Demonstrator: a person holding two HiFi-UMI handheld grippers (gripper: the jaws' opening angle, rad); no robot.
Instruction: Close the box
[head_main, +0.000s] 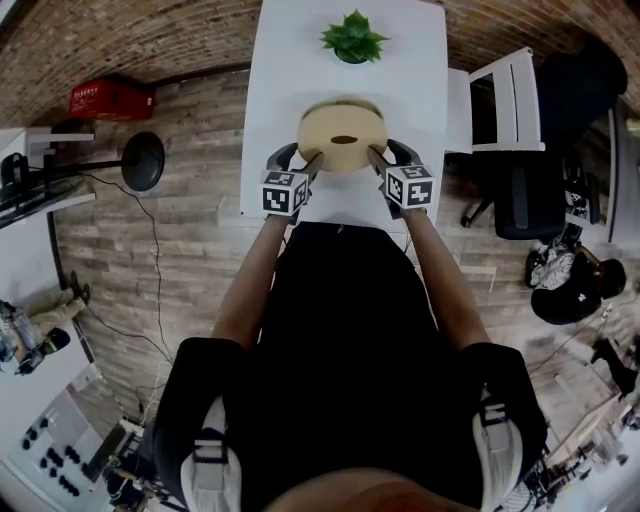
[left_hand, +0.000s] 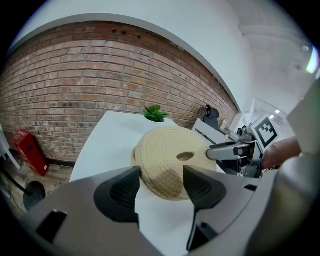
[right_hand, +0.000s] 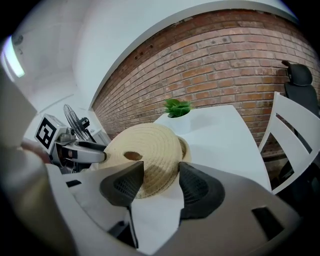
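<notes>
A round woven straw lid (head_main: 342, 139) with a small hole in its middle lies over the woven box (head_main: 340, 104), whose rim shows just beyond it. In the right gripper view the box rim (right_hand: 186, 149) peeks out at the lid's right. My left gripper (head_main: 312, 160) is at the lid's left edge and my right gripper (head_main: 374, 155) at its right edge, fingertips against the rim. In the left gripper view, the left gripper (left_hand: 161, 180) has its jaws apart with the lid (left_hand: 170, 160) reaching between the tips. The right gripper (right_hand: 161, 175) stands the same at the lid (right_hand: 145, 155).
A small green plant (head_main: 352, 38) stands at the far end of the white table (head_main: 410, 90). A white chair (head_main: 500, 100) is at the table's right. A fan base (head_main: 143, 160) and a red box (head_main: 110, 98) sit on the floor at the left.
</notes>
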